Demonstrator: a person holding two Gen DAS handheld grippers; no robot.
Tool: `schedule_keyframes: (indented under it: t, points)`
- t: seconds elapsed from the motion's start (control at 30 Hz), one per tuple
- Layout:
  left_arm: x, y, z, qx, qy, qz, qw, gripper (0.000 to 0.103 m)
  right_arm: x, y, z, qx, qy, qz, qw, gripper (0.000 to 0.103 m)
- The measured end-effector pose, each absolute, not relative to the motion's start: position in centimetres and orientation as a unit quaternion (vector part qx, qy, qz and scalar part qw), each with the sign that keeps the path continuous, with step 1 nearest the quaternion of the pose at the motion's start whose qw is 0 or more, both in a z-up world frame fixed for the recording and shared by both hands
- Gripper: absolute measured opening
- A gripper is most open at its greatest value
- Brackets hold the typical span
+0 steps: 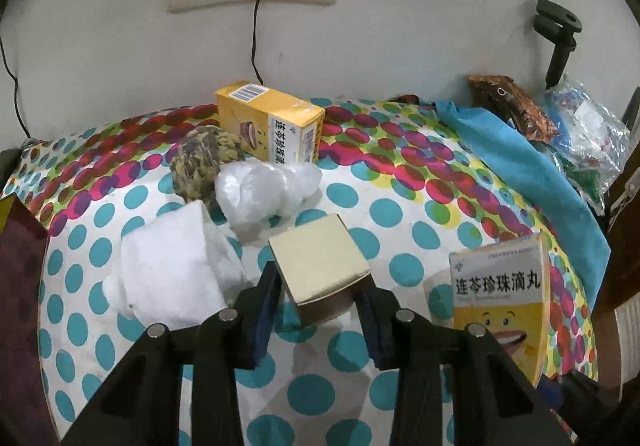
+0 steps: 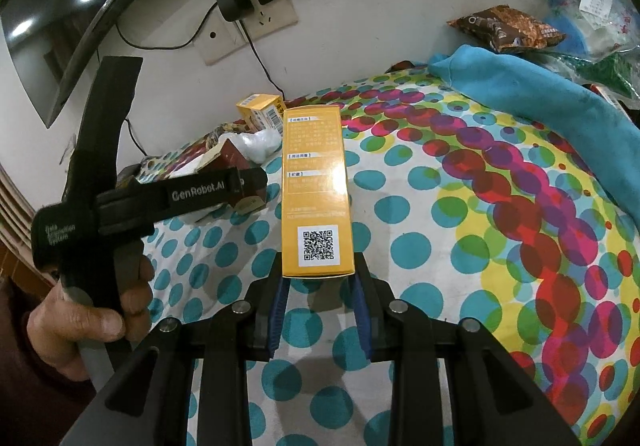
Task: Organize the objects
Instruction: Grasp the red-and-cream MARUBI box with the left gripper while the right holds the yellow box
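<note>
- Left gripper [image 1: 322, 288]: black plastic frame, blue ribbed pads on the fingers, round silver screws across the linkage arms.
- Right gripper [image 2: 319, 288]: same black build, blue pads, silver screws.
- At nine o'clock in the right view, white "GenRobot.AI" lettering on the left unit's black body.
- Hand [image 2: 86, 320]: bare skin, dark maroon sleeve.

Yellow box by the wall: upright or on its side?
On its side: the yellow box by the wall lies flat, its printed text running sideways, barcode face up.
</note>
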State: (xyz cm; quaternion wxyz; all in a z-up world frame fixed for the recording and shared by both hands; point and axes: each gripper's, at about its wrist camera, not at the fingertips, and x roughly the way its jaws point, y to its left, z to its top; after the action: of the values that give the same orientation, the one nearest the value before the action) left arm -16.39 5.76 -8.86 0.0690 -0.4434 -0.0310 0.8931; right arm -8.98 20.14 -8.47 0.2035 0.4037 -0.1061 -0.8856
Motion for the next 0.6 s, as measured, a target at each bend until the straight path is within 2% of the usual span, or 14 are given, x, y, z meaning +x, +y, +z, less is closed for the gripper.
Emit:
schedule_keyframes:
  t: [0.6]
  points:
    - [-9.9, 6.1, -8.1, -0.435, 0.037, 0.900, 0.012, 0.037, -8.8, 19.3, -8.6, 0.401, -0.065, -0.895, 0.183, 0.027]
